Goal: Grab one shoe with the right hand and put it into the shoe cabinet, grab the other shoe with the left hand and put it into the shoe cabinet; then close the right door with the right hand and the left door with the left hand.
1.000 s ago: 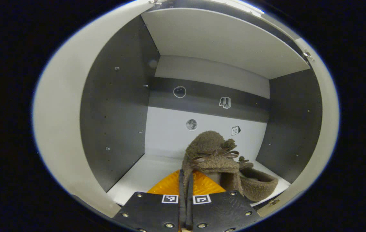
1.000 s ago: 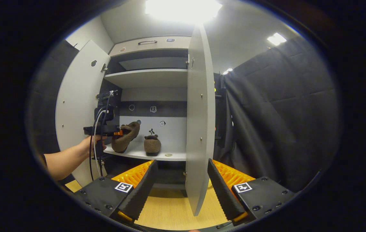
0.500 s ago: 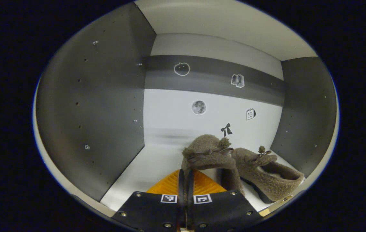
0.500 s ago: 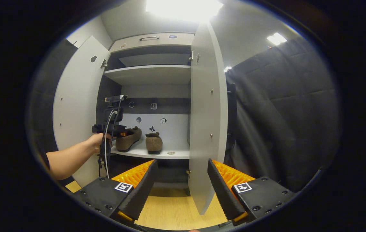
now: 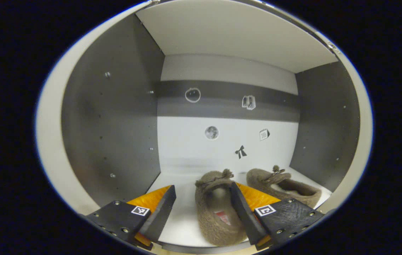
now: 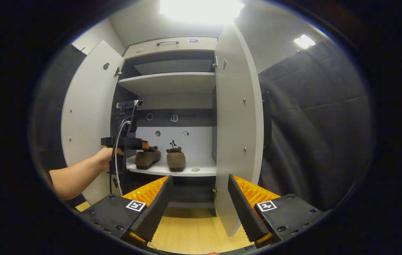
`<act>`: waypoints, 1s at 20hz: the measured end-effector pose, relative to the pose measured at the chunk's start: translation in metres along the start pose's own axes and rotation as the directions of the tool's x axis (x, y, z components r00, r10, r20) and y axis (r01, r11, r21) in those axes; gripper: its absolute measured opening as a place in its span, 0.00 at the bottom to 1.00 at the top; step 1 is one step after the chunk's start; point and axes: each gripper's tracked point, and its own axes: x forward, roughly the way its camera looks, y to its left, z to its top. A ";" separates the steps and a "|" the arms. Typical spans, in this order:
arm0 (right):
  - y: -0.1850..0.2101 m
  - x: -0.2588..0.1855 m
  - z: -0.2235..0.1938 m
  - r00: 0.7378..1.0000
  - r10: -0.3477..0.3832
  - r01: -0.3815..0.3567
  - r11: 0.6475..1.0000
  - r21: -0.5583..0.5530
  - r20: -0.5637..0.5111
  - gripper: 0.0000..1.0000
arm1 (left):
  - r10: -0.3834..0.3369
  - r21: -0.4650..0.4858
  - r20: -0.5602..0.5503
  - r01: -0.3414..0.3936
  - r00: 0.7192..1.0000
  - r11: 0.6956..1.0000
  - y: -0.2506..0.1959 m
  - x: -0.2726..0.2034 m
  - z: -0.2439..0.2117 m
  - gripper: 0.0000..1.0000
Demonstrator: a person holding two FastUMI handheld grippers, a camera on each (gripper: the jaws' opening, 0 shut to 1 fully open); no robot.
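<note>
Cabinet [image 6: 167,81] doors come next: your right door [image 6: 238,134] and left door [image 6: 86,117] both stand open. Both fuzzy brown slippers sit side by side on the shelf [image 5: 183,226], the near slipper [image 5: 218,212] and its mate [image 5: 284,186], so stowing looks done. Your left gripper [image 5: 202,210] is spread wide, astride the near slipper without gripping it; your right gripper [image 6: 198,203] is wide too, holding nothing.

The left gripper [image 5: 202,209] is level with its fingers spread wide. In the right gripper view, a bare forearm [image 6: 75,175] reaches forward and its hand [image 6: 106,156] grips the handle. The right gripper [image 6: 197,202] also stands wide apart, pointing forward.
</note>
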 end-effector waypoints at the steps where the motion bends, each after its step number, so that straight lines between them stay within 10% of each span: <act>1: 0.000 -0.001 0.002 1.000 0.012 -0.012 1.000 -0.003 0.002 0.98 | -0.004 0.002 0.020 0.004 1.000 1.000 -0.002 -0.015 0.007 0.92; 20: 0.003 -0.028 0.032 0.982 0.173 -0.175 0.984 0.029 0.077 0.98 | 0.047 0.040 0.160 -0.053 0.986 0.998 0.024 -0.289 0.011 0.95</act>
